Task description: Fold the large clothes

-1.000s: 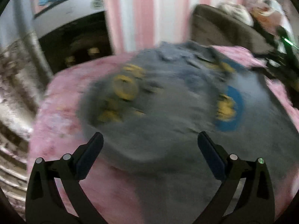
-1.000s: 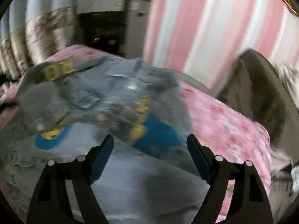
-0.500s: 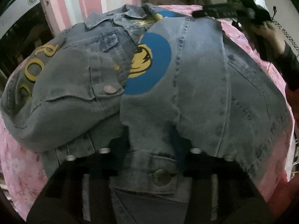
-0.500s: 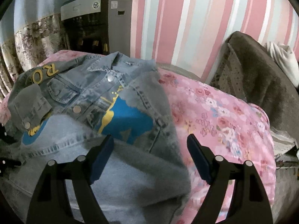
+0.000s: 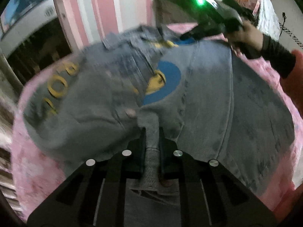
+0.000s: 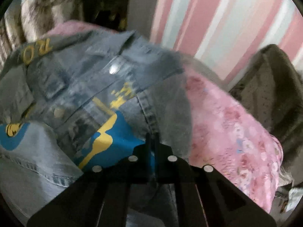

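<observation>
Denim fills the left wrist view: a jacket [image 5: 198, 98] with yellow letters and a blue patch lies spread over a pink flowered bed [image 5: 37, 170], reaching its near edge. The left tongs [image 5: 152, 132] point steeply down at that near edge; their jaws have just been closing and now pinch a narrow fold of the hem. Toward the bed's far right corner, a hand [image 5: 244, 36] in a dark sleeve holds the other tool, tilted down onto the cloth.

In the right wrist view, blurred, the jacket [image 6: 85, 87] covers the left part of the bed [image 6: 236, 124], pink cover bare on the right. The right tongs [image 6: 151, 138] angle down, jaws pressed together after closing, on the jacket's right edge, with cloth nipped between them.
</observation>
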Motion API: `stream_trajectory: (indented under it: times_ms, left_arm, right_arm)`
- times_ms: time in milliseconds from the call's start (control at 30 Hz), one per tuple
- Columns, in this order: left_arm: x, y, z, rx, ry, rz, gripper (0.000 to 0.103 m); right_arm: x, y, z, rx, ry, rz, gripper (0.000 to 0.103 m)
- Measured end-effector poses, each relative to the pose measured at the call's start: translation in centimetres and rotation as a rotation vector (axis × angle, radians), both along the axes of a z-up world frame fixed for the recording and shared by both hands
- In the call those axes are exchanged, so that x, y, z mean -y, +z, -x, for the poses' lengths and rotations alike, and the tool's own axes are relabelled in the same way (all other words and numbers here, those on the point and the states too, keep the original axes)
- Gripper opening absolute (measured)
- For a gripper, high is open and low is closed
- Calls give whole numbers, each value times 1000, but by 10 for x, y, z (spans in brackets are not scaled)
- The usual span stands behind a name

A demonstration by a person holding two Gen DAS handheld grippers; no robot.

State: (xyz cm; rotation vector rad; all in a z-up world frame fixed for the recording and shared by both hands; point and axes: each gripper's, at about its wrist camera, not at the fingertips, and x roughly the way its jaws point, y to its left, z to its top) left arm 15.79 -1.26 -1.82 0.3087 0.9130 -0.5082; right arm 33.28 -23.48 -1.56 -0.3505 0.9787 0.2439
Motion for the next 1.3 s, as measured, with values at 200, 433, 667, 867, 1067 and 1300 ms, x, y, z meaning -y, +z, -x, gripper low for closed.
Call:
stream_trajectory:
  times_ms: [200, 433, 667, 867, 1067, 1300]
  left_arm:
    - [-10, 37, -26, 128, 29, -67, 10]
    - [-19, 74, -127, 208, 53, -165, 10]
    - [-37, 26, -218, 3, 56, -153, 13]
    - [-34, -33, -248, -33, 92, -229, 33]
    - [-41, -2, -220, 147, 164, -254, 80]
    - [-50, -5, -177, 158, 190, -177, 81]
  right_arm:
    - [48, 25, 4, 130, -178, -75, 1]
    - [80, 36, -5, 182, -315, -155, 1]
    - [100, 15, -17, 136, -386, -180, 1]
    - [107, -1, -19, 171, -468, -45, 0]
    - [98, 35, 18, 166, -354, -237, 3]
    - [21, 19, 51, 72, -175, -186, 3]
